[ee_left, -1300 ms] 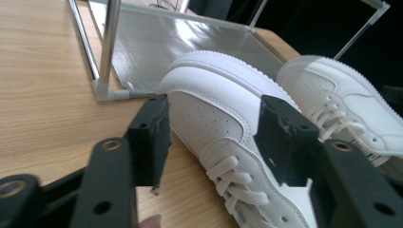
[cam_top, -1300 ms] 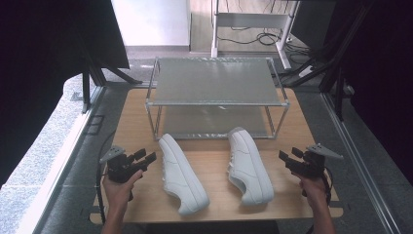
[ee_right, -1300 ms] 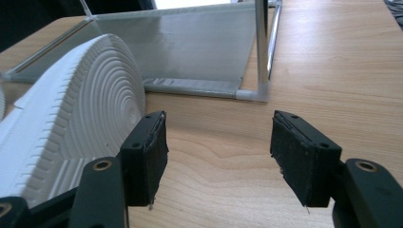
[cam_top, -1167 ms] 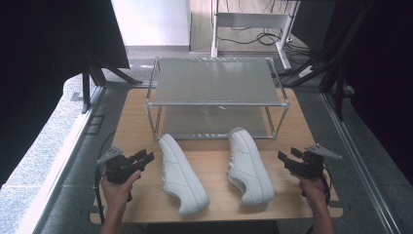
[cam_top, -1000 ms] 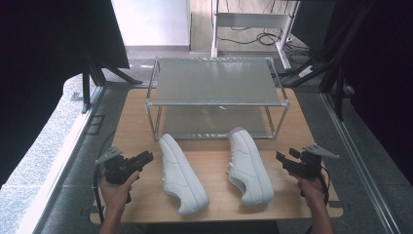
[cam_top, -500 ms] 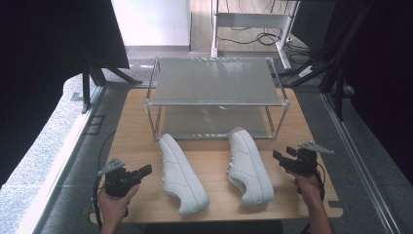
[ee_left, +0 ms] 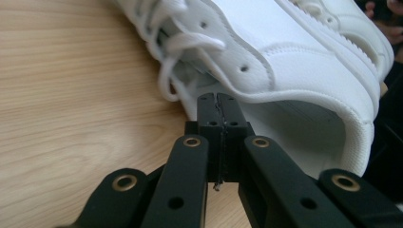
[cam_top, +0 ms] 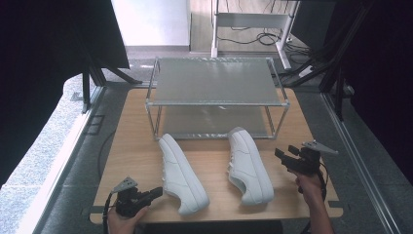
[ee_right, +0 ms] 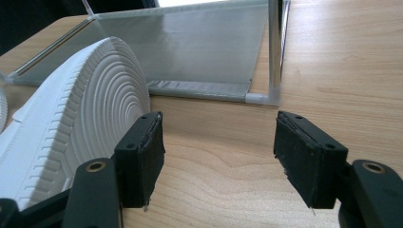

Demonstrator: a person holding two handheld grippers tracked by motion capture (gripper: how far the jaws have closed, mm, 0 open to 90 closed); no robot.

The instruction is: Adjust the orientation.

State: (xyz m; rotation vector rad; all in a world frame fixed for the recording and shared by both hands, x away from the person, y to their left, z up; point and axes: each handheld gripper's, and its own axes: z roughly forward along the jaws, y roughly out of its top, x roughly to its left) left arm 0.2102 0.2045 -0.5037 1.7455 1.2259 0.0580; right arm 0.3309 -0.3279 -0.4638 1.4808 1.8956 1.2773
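Note:
Two white sneakers lie on the wooden table (cam_top: pixel 131 141) in front of a rack. The left sneaker (cam_top: pixel 181 175) has its laces and collar facing my left gripper (cam_top: pixel 157 190), which sits at the near left edge. In the left gripper view, my left gripper (ee_left: pixel 218 102) is shut on nothing, its tips just short of the sneaker (ee_left: pixel 294 61). The right sneaker (cam_top: pixel 249 165) lies on its side. Its ribbed sole (ee_right: pixel 81 123) faces my right gripper (ee_right: pixel 218 156), which stands open, the left pad close beside the sole. In the high view the right gripper (cam_top: pixel 282 155) is just right of that sneaker.
A two-tier metal rack with frosted shelves (cam_top: pixel 214 83) stands at the back middle of the table; its corner post (ee_right: pixel 274 52) rises ahead of the right gripper. Bare wood lies to the left and right of the sneakers. Dark frames and cables surround the table.
My left gripper has drawn back toward the near edge and its jaws have shut. The right gripper has edged slightly left toward the right sneaker. Both sneakers lie as before.

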